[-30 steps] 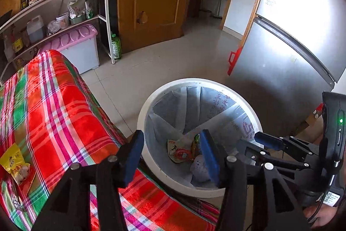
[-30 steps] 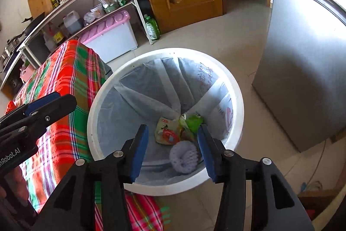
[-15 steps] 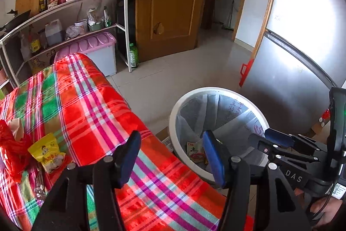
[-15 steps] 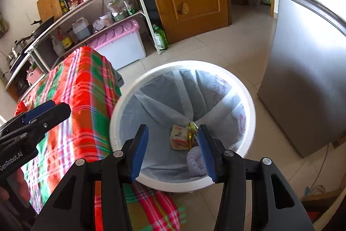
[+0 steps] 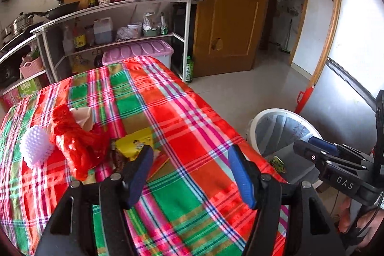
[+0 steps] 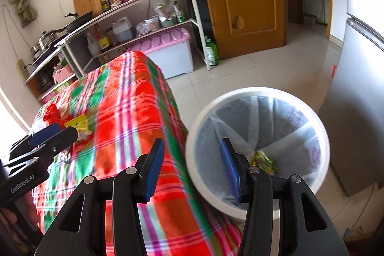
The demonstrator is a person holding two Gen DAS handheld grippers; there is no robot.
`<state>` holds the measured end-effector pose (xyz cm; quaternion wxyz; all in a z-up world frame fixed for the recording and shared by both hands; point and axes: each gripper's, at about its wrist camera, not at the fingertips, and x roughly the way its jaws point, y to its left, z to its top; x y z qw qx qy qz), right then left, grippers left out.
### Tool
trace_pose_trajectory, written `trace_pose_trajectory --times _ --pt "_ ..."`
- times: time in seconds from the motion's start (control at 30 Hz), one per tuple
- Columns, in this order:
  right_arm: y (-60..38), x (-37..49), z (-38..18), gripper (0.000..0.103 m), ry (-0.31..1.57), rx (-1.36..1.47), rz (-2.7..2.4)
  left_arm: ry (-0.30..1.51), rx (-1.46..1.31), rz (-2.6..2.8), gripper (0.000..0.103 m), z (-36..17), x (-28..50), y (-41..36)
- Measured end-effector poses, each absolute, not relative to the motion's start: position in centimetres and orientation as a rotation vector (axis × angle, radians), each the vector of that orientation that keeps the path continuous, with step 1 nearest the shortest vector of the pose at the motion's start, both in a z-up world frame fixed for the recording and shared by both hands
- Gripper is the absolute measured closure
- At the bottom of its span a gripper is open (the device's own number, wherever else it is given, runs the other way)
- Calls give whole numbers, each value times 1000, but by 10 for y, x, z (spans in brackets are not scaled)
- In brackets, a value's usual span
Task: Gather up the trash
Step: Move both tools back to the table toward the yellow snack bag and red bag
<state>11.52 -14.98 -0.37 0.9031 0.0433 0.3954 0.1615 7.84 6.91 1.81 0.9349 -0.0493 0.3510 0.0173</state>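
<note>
A table with a plaid cloth (image 5: pixel 182 136) holds trash at its left: a white foam net (image 5: pixel 36 148), a red plastic bag (image 5: pixel 76 143), a beige paper piece (image 5: pixel 82 116) and a yellow snack packet (image 5: pixel 134 143). My left gripper (image 5: pixel 192 174) is open and empty above the cloth, right of the packet. My right gripper (image 6: pixel 189 167) is open and empty between the table edge and the white bin (image 6: pixel 261 92), which holds wrappers (image 6: pixel 262 160). The bin also shows in the left wrist view (image 5: pixel 271 112).
A metal shelf rack (image 5: pixel 115 16) with kitchen goods stands behind the table, with a pink-lidded box (image 5: pixel 144 49) under it. A wooden door (image 5: pixel 230 16) is at the back. A grey fridge (image 6: pixel 355 88) stands right of the bin.
Both grippers have drawn back from over the bin and swung left toward the table. The left view now takes in the trash pile on the cloth. Both stay open and empty.
</note>
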Motion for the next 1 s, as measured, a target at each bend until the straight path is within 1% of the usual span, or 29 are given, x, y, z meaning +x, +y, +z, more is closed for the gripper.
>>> trace_pose_trajectory --times 0.17,0.27,0.33,0.57,0.8,1.0 --pt "-116 118 -4 55 816 51 397 718 -159 103 35 15 66 105" --pt "-97 118 -3 55 815 31 436 710 -177 155 33 13 56 125" --pt "-85 118 -3 55 813 23 463 700 -190 179 29 12 51 138" --pt "-41 121 -7 55 832 -23 563 717 -237 245 26 2 42 179" --pt "1 127 -17 55 858 -71 658 718 -281 241 20 0 39 203" --pt "29 133 -27 54 893 -127 702 729 -334 233 19 -2 50 222"
